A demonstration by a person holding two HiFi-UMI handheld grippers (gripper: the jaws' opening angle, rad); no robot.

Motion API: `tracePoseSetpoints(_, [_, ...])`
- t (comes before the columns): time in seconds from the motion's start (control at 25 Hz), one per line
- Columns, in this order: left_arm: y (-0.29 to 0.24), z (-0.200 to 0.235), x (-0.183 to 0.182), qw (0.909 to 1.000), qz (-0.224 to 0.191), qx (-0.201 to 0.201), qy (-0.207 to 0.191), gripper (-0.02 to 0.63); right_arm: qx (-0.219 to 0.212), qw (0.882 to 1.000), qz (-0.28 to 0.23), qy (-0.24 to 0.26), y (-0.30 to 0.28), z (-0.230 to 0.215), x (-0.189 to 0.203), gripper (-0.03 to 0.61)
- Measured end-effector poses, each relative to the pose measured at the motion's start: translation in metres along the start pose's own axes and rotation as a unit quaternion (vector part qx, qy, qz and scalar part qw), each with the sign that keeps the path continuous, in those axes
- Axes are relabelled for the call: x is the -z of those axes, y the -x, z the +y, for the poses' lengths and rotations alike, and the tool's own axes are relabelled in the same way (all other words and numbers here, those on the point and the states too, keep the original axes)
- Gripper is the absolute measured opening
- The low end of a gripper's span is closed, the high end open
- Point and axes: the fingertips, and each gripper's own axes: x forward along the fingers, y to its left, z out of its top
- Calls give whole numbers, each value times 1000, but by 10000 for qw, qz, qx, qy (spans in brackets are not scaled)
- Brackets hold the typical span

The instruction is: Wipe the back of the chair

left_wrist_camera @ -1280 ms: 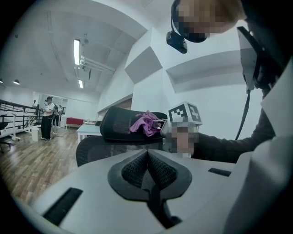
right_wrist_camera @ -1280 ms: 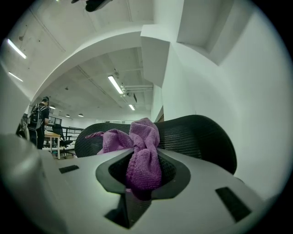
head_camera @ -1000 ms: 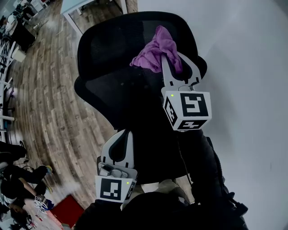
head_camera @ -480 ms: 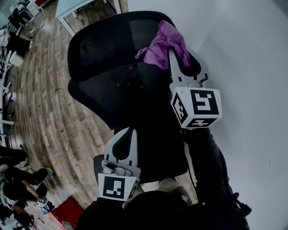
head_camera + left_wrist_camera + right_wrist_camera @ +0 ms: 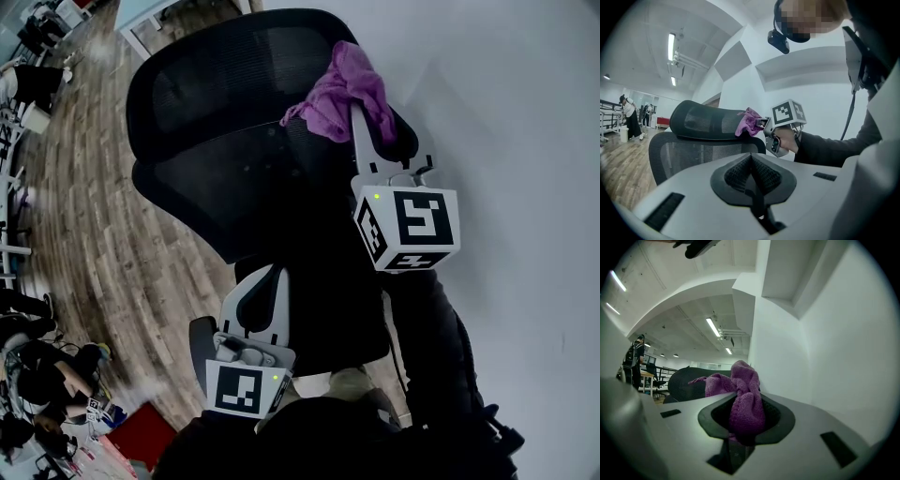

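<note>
Purple cloth — in right tongs, at chair

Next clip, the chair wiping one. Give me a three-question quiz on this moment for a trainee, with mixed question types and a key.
1. Multiple choice: what does the right gripper hold? A) a purple cloth B) a sponge C) nothing
2. True or false: the left gripper also grips a cloth.
3. Fill in: on the chair, the purple cloth is at the right end of the ____, as the head view shows it.

Key
1. A
2. False: its jaws are together with nothing between them.
3. headrest
</note>
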Motion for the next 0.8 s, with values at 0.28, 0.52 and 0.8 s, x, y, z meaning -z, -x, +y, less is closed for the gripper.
tracePoseSetpoints(0.28, [-2,-4,8,10000,1,0,37,9,4,9999,79,-110,3,-3,18,83])
tracePoseSetpoints(0.52, [4,5,16,9998,111,-145,66,9,-161,9995,141,-231,-7,12,27,83])
tracePoseSetpoints(0.8, [21,46,9,9990,67,-434,109,9,-381,9985,215,-331,-35,54,29,83])
